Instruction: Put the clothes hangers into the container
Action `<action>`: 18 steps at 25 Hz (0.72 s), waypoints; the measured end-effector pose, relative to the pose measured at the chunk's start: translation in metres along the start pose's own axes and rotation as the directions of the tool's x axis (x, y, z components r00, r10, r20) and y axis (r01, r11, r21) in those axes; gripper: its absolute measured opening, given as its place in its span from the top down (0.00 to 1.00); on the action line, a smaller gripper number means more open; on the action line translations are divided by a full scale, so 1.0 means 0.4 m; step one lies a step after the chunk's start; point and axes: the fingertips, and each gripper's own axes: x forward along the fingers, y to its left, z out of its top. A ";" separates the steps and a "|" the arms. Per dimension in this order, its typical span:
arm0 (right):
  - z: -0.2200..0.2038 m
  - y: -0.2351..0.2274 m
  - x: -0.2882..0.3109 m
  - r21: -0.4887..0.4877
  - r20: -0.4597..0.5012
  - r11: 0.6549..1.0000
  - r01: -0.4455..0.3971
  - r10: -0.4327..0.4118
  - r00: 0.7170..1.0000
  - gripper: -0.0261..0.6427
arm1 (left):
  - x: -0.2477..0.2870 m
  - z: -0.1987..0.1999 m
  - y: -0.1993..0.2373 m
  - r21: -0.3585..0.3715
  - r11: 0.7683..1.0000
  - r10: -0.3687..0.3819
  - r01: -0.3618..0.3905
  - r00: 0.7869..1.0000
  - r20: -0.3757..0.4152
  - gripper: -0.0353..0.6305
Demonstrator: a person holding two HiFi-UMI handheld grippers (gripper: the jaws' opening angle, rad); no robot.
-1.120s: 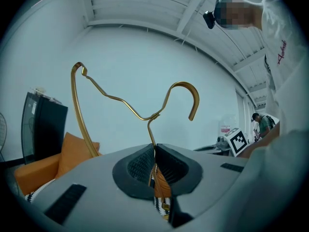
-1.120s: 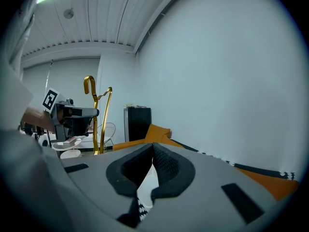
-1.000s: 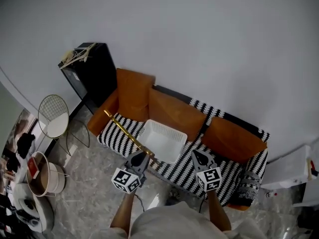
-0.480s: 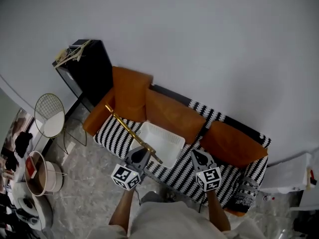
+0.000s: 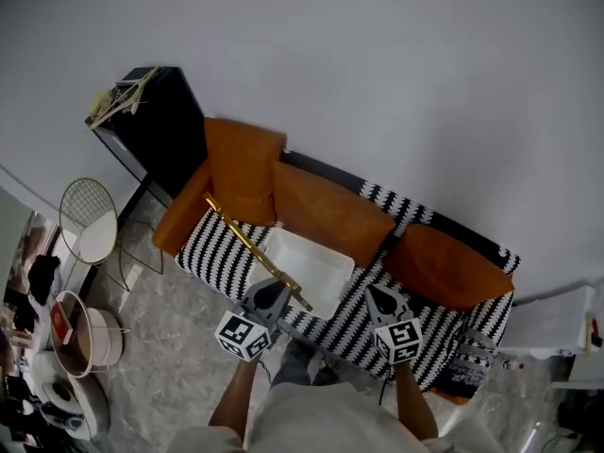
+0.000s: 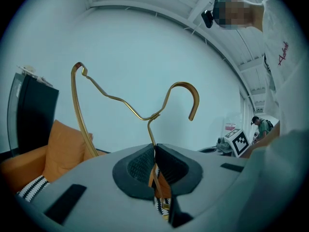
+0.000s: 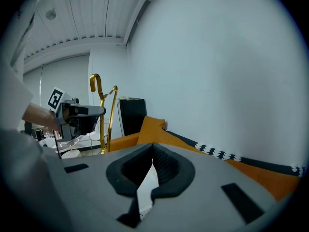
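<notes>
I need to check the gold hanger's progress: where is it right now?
Head view, left of centre: the gold hanger is clamped in the left gripper, slanting up-left over the striped sofa seat along the white container's left edge.

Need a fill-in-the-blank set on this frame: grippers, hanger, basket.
1. The left gripper is shut on a gold ____.
2. The white basket sits on the striped seat of the ____.
3. The right gripper is shut and holds ____.
4. The back cushions are ____.
Missing words: hanger; sofa; nothing; orange.
</notes>
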 end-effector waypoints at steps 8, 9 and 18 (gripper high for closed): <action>-0.016 0.014 0.085 0.037 -0.038 0.999 0.001 0.000 0.999 0.92 | 0.034 -0.031 0.078 -0.039 0.999 -0.018 0.016 0.999 -0.043 0.89; -0.020 0.019 0.094 0.041 -0.044 0.999 -0.002 0.003 0.999 0.92 | 0.038 -0.038 0.087 -0.047 0.999 -0.018 0.016 0.999 -0.048 0.89; -0.107 0.027 0.134 0.080 -0.146 0.997 -0.002 0.013 0.989 0.92 | 0.079 -0.135 0.143 -0.143 0.990 -0.033 0.018 0.994 -0.107 0.89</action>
